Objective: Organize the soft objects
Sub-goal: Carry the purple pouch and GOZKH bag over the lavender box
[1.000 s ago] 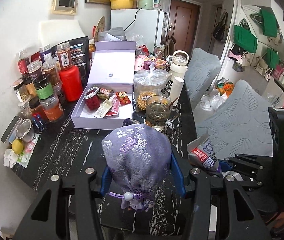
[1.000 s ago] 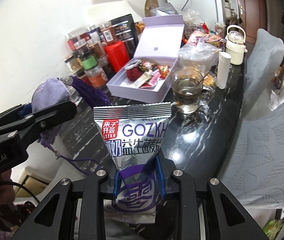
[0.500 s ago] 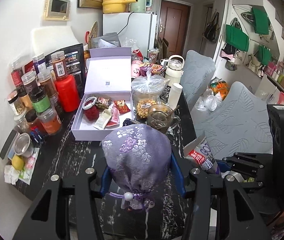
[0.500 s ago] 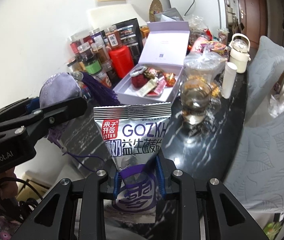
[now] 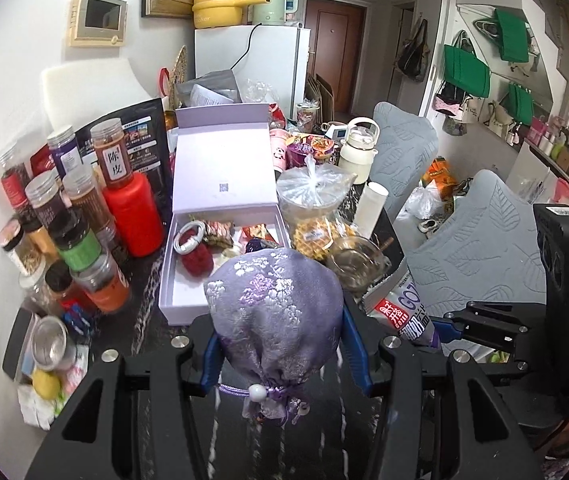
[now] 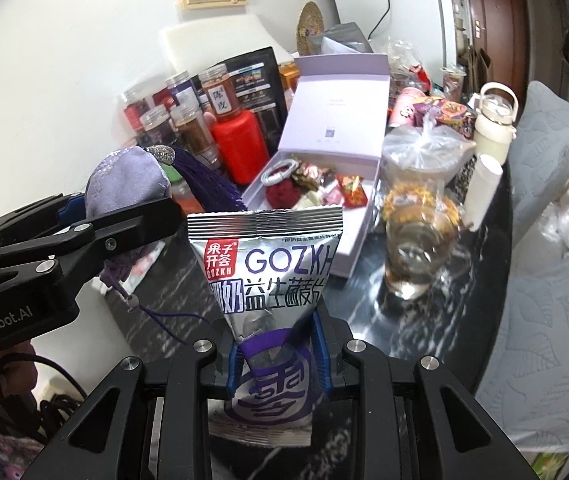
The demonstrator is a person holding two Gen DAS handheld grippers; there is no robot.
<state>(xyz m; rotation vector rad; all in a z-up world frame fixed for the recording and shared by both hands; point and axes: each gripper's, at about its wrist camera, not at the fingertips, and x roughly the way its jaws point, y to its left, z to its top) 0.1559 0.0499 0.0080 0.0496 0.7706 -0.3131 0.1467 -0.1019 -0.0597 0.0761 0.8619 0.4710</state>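
Where pouch [image 5: 276,312] hides box [image 5: 188,280] front, contents obscured

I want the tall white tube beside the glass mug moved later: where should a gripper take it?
Grip the white tube around its upper half, coming from the chair side. It stands slightly tilted, and the bagged waffles and glass mug crowd its other side and base. Judged from these views only.

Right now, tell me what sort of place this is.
Probably a small flat's kitchen-dining corner: a fridge with a pot and kettle on top, spice jars crowding a dark table, and the entrance door close behind.
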